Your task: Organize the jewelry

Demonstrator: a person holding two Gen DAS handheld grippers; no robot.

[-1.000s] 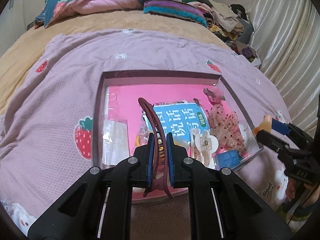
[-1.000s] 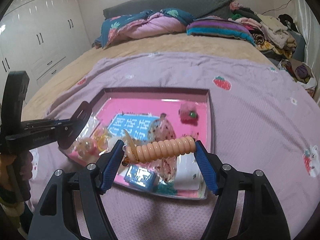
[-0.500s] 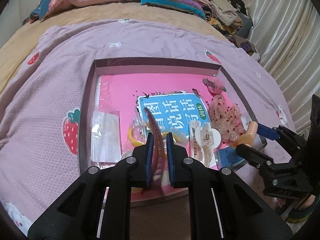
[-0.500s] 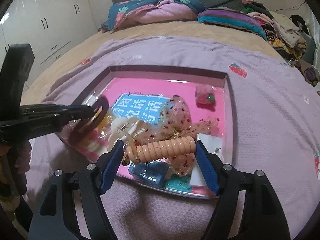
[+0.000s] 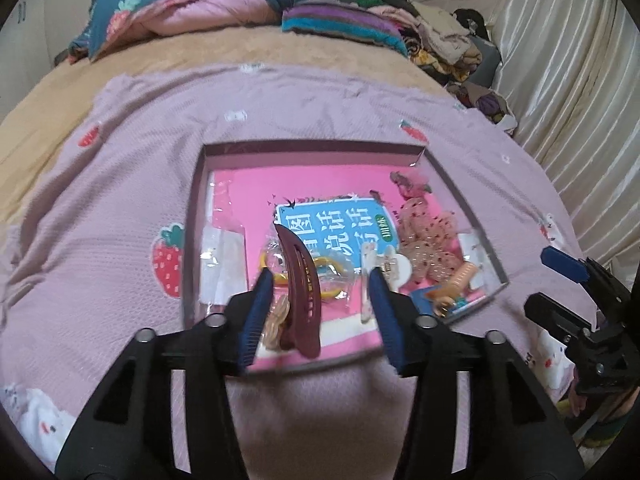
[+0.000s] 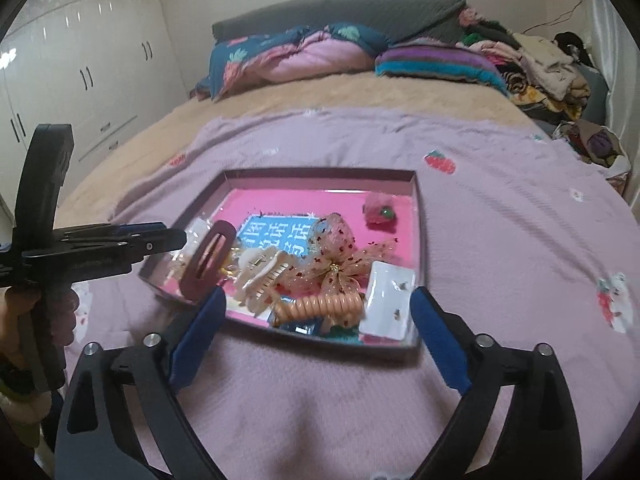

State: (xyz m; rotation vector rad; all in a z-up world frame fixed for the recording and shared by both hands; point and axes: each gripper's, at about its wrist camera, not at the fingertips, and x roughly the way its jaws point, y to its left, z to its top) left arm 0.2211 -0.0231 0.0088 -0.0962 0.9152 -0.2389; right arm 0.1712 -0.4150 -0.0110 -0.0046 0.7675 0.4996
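Observation:
A shallow tray (image 5: pixel 312 147) with a pink floor lies on the lilac strawberry blanket. My left gripper (image 5: pixel 320 312) is open over its near edge; the maroon hair clip (image 5: pixel 301 284) lies free between the fingers in the tray. My right gripper (image 6: pixel 316 332) is open at the tray's (image 6: pixel 320 173) near edge. The peach spiral hair tie (image 6: pixel 320 307) lies loose in the tray, also seen in the left wrist view (image 5: pixel 460 280). The maroon clip (image 6: pixel 208 258) leans at the tray's left side.
The tray also holds a cream claw clip (image 6: pixel 260 276), a dotted tulle bow (image 6: pixel 340 264), a white earring card (image 6: pixel 388 300), a pink fuzzy ornament (image 6: pixel 380 212), yellow bangles (image 5: pixel 320 276) and a blue label. Pillows and clothes lie at the bed's far end.
Both grippers opened. The maroon clip dropped from the left gripper into the tray; the peach spiral tie dropped from the right gripper into the tray. Both grippers pulled back slightly.

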